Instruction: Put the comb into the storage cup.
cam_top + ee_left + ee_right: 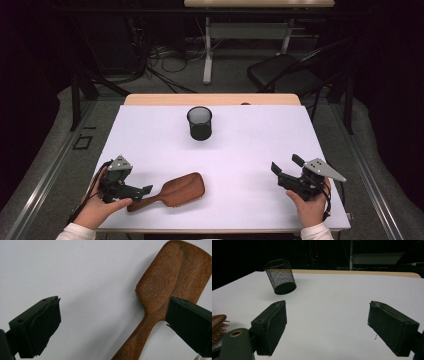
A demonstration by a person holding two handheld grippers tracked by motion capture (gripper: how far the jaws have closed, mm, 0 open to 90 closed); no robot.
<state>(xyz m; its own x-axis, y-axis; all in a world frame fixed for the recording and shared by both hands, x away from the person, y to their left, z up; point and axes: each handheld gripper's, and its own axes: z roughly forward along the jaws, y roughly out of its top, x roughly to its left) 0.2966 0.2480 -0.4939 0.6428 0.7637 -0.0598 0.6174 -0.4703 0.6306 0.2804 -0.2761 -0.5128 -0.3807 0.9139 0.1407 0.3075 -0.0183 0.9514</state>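
Note:
A brown wooden hairbrush lies bristles down near the front left of the white table, its handle pointing toward my left gripper. In the left gripper view the jaws of my left gripper stand wide apart. The hairbrush has its handle running down between them, close beside the right jaw, and nothing is clamped. My right gripper is held at the front right, and my right gripper is open over bare table. A black mesh cup stands upright at the middle back.
The mesh cup and the hairbrush's bristled edge appear in the right gripper view. Beyond the table are a black chair, a second desk and cables on the floor.

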